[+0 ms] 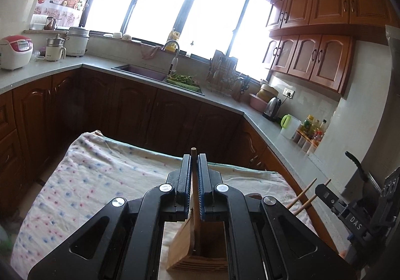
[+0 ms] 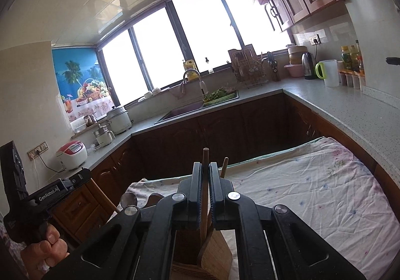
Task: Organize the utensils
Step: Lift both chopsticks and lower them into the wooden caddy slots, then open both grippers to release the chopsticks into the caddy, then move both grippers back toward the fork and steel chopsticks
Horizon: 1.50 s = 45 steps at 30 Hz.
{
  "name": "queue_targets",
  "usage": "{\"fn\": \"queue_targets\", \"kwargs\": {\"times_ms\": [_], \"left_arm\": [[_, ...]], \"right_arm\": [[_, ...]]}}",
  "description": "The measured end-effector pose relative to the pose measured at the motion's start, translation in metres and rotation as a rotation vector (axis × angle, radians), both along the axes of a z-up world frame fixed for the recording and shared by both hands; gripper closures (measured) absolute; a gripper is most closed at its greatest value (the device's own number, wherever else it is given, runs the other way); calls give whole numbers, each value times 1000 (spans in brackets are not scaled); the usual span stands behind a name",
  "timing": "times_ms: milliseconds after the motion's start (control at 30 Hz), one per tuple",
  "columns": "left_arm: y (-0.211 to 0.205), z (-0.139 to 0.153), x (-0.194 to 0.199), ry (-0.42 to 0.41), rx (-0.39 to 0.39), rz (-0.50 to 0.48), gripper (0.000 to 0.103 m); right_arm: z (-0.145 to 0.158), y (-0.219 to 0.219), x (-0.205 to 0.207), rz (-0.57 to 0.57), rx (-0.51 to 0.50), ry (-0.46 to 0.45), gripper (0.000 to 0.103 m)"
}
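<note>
Left wrist view: left gripper (image 1: 194, 162) clamped on a thin wooden stick (image 1: 195, 195), a utensil handle, upright between the blue-padded jaws, tip poking out above the fingertips. Stick runs down into a wooden utensil holder (image 1: 185, 247) sitting right under the gripper on the cloth-covered table (image 1: 87, 180). Holder is an open-top box; the stick stands in its visible compartment, the rest of the inside is hidden by the gripper body. At right, two more wooden stick ends (image 1: 303, 195) slant up next to the other gripper's body (image 1: 350, 207). Background counter: sink (image 1: 142, 71) with a green basket of greens (image 1: 183, 79) in its right basin, dish rack (image 1: 222, 72) holding utensils, rice cooker (image 1: 15, 51), kettle (image 1: 272, 106).

Right wrist view: right gripper (image 2: 205, 170) closed on a wooden stick (image 2: 205, 157), upright, its top above the fingertips, its lower part going down into the same wooden holder (image 2: 212, 252) below. A second stick (image 2: 224, 166) stands just right of the jaws, leaning slightly, not gripped. A flat wooden piece, likely a spatula blade (image 2: 215, 255), sits in the holder near the front; cannot tell which compartment. At left, a round metal spoon bowl (image 2: 128, 200) and a wooden spoon end (image 2: 153, 198) show behind the gripper arm. Person's left hand (image 2: 47, 250) holds the left gripper handle (image 2: 50, 192) at the lower left. Table cloth (image 2: 312, 192) is wrinkled to the right.
</note>
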<state>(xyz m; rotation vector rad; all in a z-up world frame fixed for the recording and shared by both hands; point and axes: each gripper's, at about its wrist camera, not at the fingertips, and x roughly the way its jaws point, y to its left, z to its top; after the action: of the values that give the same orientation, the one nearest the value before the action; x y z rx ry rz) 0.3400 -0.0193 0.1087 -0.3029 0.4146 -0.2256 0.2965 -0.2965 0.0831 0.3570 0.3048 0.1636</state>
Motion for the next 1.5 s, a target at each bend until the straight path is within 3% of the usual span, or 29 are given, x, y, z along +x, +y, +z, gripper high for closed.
{"fn": "queue_targets", "kwargs": {"times_ms": [467,633,667,700,733,767,867,933,1000,1067,1500], "left_arm": [[-3,0,2,28,39,-13,98],[-1,0,4,50,38,-25,94],[0,0,4,56,36,-24,85],[0,-1,4,64,34,-20,77],[1,-1,2,69,31,-12,58],[3,-1,1,68,26,-4,48],[7,-2,-5,74,22,5,42],[10,-5,-10,89,20,11,33],[13,-7,-17,95,21,16,30],[16,-10,-24,107,29,23,24],[36,-48,-90,241,28,16,22]], "right_arm": [[-2,-1,5,5,5,34,97],[-1,-6,6,13,19,39,91],[-1,-7,5,10,21,38,88],[-1,-8,4,9,28,36,78],[-1,-9,2,11,35,34,62],[0,-10,1,12,39,32,57],[0,-12,-5,15,49,24,47],[-1,-13,-9,19,58,22,21],[-2,-15,-16,27,73,13,9],[-4,-16,-23,31,80,16,8],[-24,-30,-87,30,108,78,1]]}}
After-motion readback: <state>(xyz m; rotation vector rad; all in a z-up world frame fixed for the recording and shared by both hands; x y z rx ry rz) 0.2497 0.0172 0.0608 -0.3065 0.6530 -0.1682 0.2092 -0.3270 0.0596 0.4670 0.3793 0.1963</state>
